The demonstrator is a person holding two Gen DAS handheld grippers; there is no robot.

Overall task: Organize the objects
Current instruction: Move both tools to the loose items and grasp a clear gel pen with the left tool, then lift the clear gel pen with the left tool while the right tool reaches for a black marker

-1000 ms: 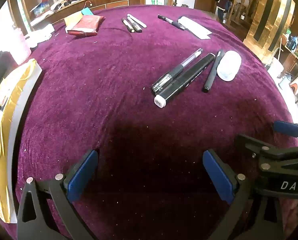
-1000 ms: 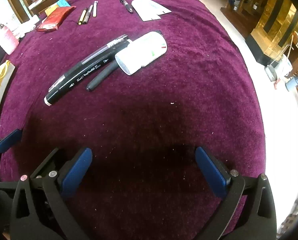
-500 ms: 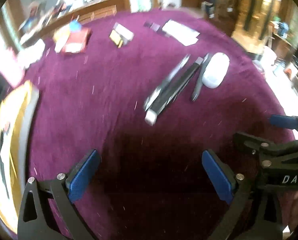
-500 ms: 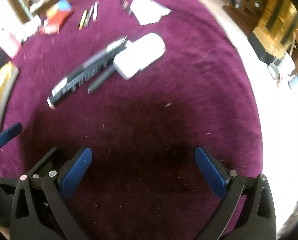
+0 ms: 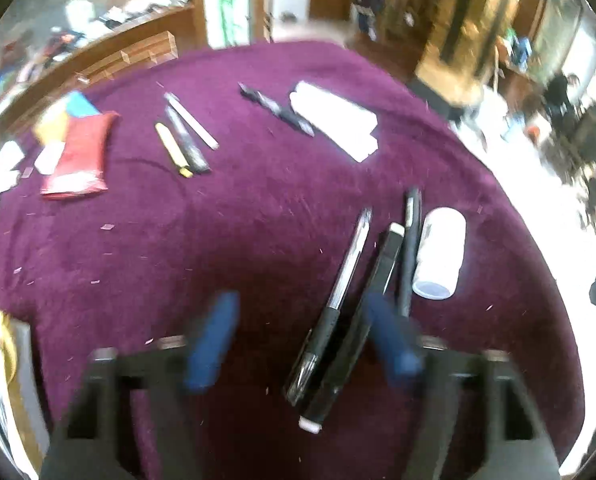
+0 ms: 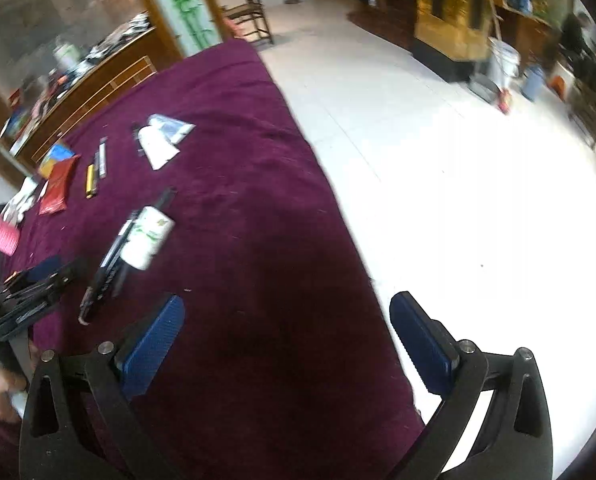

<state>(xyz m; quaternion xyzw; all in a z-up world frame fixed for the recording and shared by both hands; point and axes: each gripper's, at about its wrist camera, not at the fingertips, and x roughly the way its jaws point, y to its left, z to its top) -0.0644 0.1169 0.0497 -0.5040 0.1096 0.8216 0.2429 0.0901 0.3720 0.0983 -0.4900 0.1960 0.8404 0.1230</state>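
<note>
The left gripper [image 5: 302, 344] has just been closing its jaws over the near end of the pen cluster. The clear-barrel pen [image 5: 340, 300] and the fat black marker [image 5: 358, 344] sit between its pads, but they're blurred and don't look clamped yet. The slim black pen [image 5: 408, 252] lies just outside the right pad [image 5: 390, 344], touching the white bottle [image 5: 440, 254]. My worry is that the squeeze catches only one pen and flicks the rest into the bottle, which could roll toward the cloth edge [image 6: 338, 208] beyond it. The right gripper [image 6: 286, 336] hangs wide open and empty over that edge. There's plenty of bare purple cloth [image 5: 218, 220] left of the cluster.
</note>
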